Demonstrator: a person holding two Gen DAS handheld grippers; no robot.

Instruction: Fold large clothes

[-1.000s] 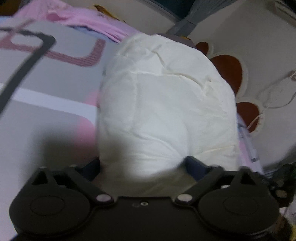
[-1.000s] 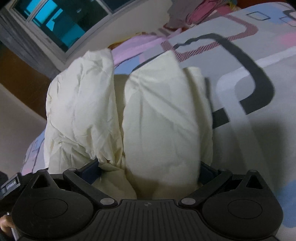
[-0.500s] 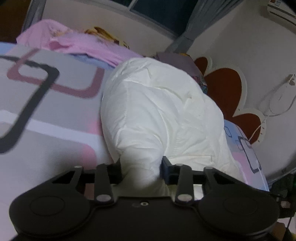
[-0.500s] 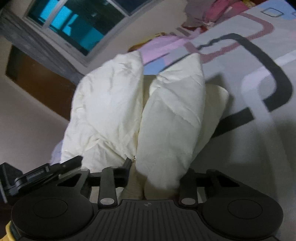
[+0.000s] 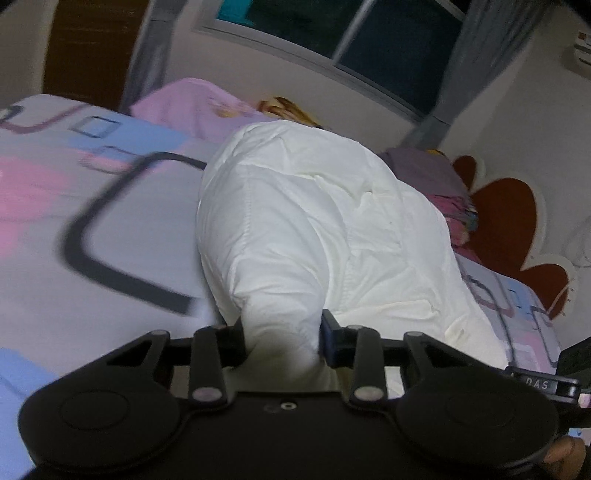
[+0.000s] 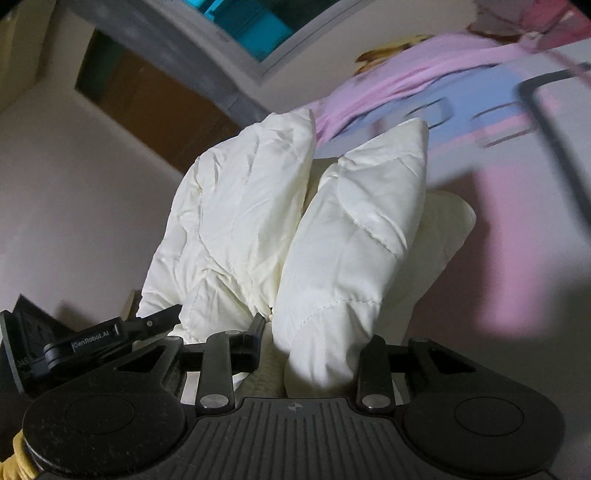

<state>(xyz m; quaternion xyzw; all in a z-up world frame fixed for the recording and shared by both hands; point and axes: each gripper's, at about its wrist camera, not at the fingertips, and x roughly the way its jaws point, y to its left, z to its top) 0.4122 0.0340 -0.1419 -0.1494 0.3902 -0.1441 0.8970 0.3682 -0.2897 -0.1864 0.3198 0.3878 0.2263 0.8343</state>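
Left wrist view: camera sits just behind the left gripper [image 5: 282, 343], looking forward and down along its jaws, close over the white quilted garment [image 5: 314, 229] on the bed [image 5: 74, 295], facing the window [image 5: 332, 33] and headboard wall.

Right wrist view: same mounting behind the right gripper [image 6: 314, 343], tilted, equally close, facing the window corner.

Shared: the garment, patterned bed, pink bedding [image 5: 192, 107], the window; the left gripper's body shows at the right view's lower left.

A dark window [image 5: 369, 33] with grey curtains [image 5: 461, 66] sits above the patterned bed [image 5: 74, 221]; a red flower-shaped headboard [image 5: 506, 218] meets the pale wall [image 5: 517, 122].
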